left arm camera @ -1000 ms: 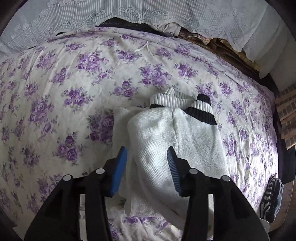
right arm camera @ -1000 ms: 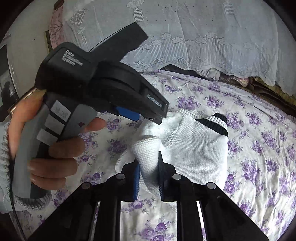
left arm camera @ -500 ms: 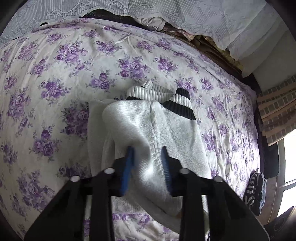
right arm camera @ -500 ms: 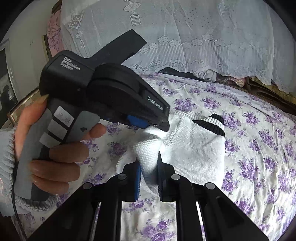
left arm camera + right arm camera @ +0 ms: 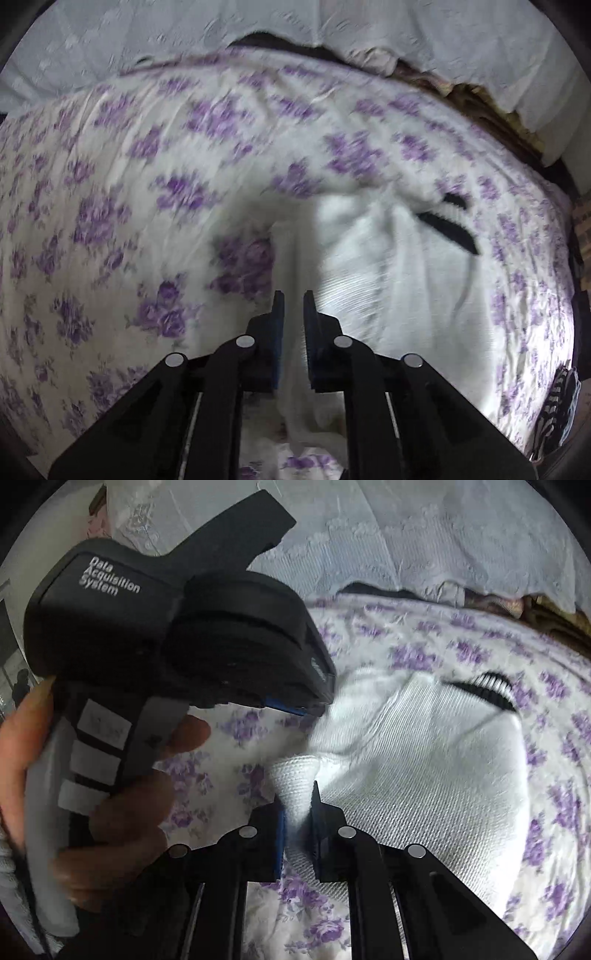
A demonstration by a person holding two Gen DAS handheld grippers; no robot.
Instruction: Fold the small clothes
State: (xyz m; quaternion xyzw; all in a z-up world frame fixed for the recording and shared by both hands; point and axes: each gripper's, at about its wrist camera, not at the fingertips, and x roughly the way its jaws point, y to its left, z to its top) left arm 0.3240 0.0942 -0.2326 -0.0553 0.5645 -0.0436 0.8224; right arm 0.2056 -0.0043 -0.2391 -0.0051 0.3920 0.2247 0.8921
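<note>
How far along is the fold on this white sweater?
Already gathered: the white sweater is bunched on the floral bedspread. In hand: both the left tongs and right tongs pinch its near edge. Left: lay that edge over and flatten it.

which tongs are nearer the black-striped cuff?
Too close to call. Both tongs grip the sweater's near edge, opposite the cuff: right tongs pinch a raised fold, left tongs are shut on the edge beside it.
</note>
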